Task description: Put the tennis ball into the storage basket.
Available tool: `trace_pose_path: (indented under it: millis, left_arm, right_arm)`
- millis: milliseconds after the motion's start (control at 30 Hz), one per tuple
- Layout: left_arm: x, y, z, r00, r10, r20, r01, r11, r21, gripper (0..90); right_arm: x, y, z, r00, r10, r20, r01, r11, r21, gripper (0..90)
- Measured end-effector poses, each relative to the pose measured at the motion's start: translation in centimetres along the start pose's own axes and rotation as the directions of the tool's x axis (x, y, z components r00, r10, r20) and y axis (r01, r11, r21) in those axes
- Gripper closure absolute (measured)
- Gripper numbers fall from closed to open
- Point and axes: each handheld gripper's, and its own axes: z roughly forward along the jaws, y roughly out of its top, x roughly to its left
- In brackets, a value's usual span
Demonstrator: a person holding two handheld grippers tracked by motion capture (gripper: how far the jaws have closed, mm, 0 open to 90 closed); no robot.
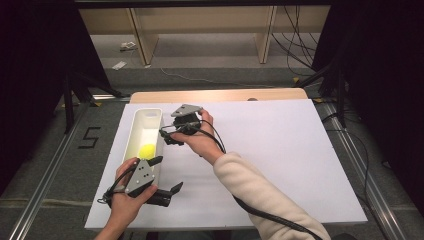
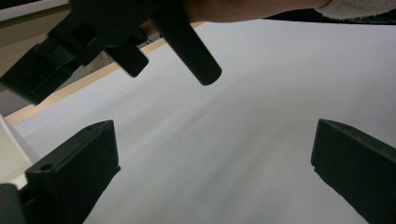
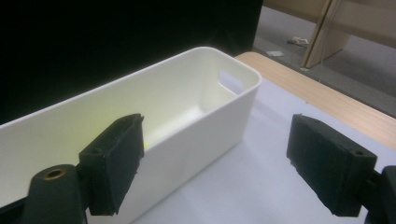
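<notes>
A white sheet (image 1: 280,160) is covering most of a pale wooden table (image 1: 220,95), whose bare far edge is showing beyond it. The table is standing on a grey floor (image 1: 45,165) with metal rails running along both sides and a black figure 5 (image 1: 88,137) marked on the left. Dark curtains are closing in the room on both sides, light wooden furniture legs (image 1: 142,35) are standing at the back, and black cables (image 1: 295,45) are trailing across the floor at the far right.

A long white bin (image 1: 144,137) is lying lengthwise on the left part of the sheet, and a yellow ball (image 1: 147,150) is sitting inside it toward its near end. The left gripper (image 1: 167,175) is hovering at the bin's near end, just right of it, its jaws spread wide with nothing between them; in the left gripper view only the bare sheet is lying between them. The right gripper (image 1: 167,136) is hanging just beside the bin's right wall, about midway along it, held by a hand in a cream sleeve (image 1: 265,200). In the right gripper view its jaws are standing wide apart and empty, with the bin's (image 3: 196,98) wall and handle slot ahead
</notes>
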Motion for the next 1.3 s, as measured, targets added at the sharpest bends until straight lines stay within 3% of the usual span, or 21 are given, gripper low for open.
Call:
trace_pose_path:
  millis: [233,367,400,567,867,1000,1300]
  left_arm:
    - [0.0,0.0,0.0,1.0000,0.000,-0.003,0.000,1.0000,-0.002,0.5]
    - [0.0,0.0,0.0,1.0000,-0.006,-0.005,0.006,1.0000,0.002,0.5]
    - [-0.1,0.0,0.0,0.9996,-0.027,0.003,0.027,0.9996,0.006,0.5]
    - [0.0,0.0,0.0,0.9999,-0.013,0.005,0.013,0.9999,0.000,0.5]
    - [0.1,0.0,0.0,0.9999,-0.006,-0.011,0.006,1.0000,-0.002,0.5]
    - [0.1,0.0,-0.1,0.9999,-0.003,-0.012,0.003,1.0000,-0.001,0.4]
    - [0.2,0.0,-0.1,0.9999,-0.006,-0.016,0.006,1.0000,0.001,0.3]
  right_arm:
    - [-2.0,-0.9,-3.1,0.9992,0.006,0.039,-0.005,1.000,-0.017,20.1]
    - [-3.5,-2.2,-5.1,0.9978,0.009,0.066,-0.009,1.000,-0.009,20.1]
    - [-3.8,-2.5,-5.6,0.9974,0.010,0.072,-0.010,1.000,-0.007,20.1]
    - [-5.8,-4.5,-8.2,0.9935,0.027,0.111,-0.028,1.000,0.003,20.1]
    - [-8.7,-7.9,-13.1,0.9792,0.084,0.185,-0.085,0.996,-0.003,20.5]
    - [-9.4,-9.5,-14.9,0.9719,0.133,0.194,-0.132,0.991,-0.017,20.5]
    - [-10.8,-12.4,-18.6,0.9537,0.167,0.250,-0.167,0.986,-0.025,20.9]
